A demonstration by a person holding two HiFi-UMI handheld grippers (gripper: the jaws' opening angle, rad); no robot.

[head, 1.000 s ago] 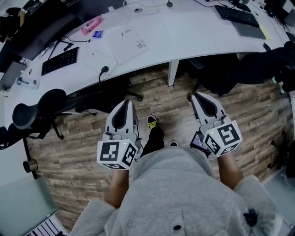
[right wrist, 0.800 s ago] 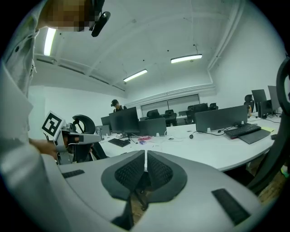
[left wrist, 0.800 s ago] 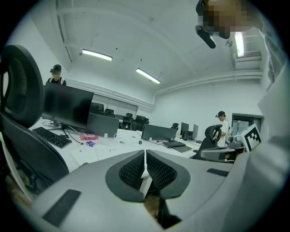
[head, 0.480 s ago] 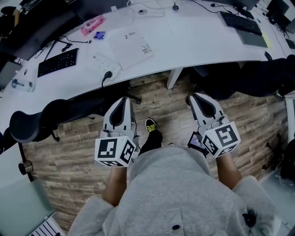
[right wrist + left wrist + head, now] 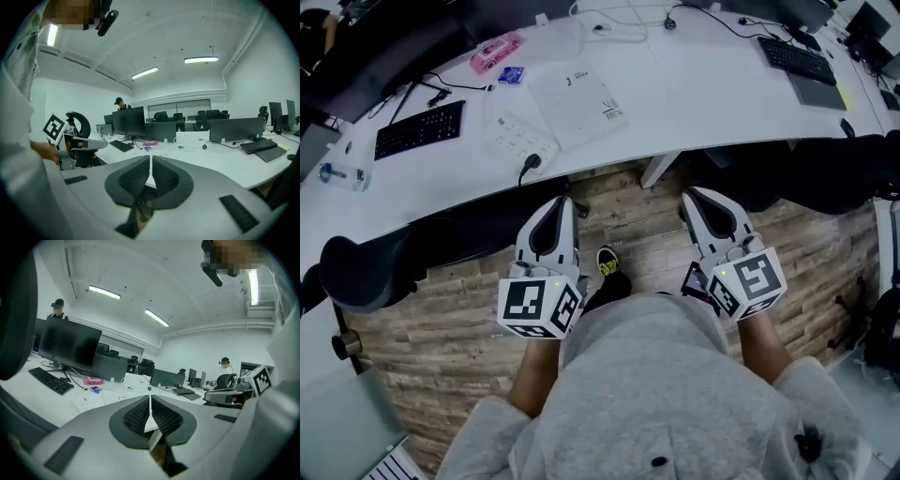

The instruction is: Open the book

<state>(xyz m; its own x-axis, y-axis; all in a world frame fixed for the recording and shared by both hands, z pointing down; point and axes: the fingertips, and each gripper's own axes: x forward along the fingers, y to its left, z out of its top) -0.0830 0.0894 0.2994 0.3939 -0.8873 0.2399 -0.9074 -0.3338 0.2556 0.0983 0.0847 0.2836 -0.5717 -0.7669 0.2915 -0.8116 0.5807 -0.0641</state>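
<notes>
A thin white book (image 5: pixel 578 103) lies closed on the curved white desk (image 5: pixel 694 94), left of its middle; it also shows as a pale sheet (image 5: pixel 119 397) in the left gripper view. My left gripper (image 5: pixel 559 206) hangs over the wooden floor just short of the desk's front edge, jaws shut with nothing between them (image 5: pixel 150 401). My right gripper (image 5: pixel 697 199) is level with it further right, also shut and empty (image 5: pixel 150 161). Both point at the desk, well short of the book.
On the desk lie a white power strip (image 5: pixel 523 141), a black keyboard (image 5: pixel 419 128), a pink case (image 5: pixel 495 52) and a second keyboard (image 5: pixel 800 58). A black office chair (image 5: pixel 366 272) stands at left. The desk's leg (image 5: pixel 654 169) is between the grippers.
Both grippers have moved forward toward the desk, and its front edge now lies just beyond their tips. The jaws have stayed shut.
</notes>
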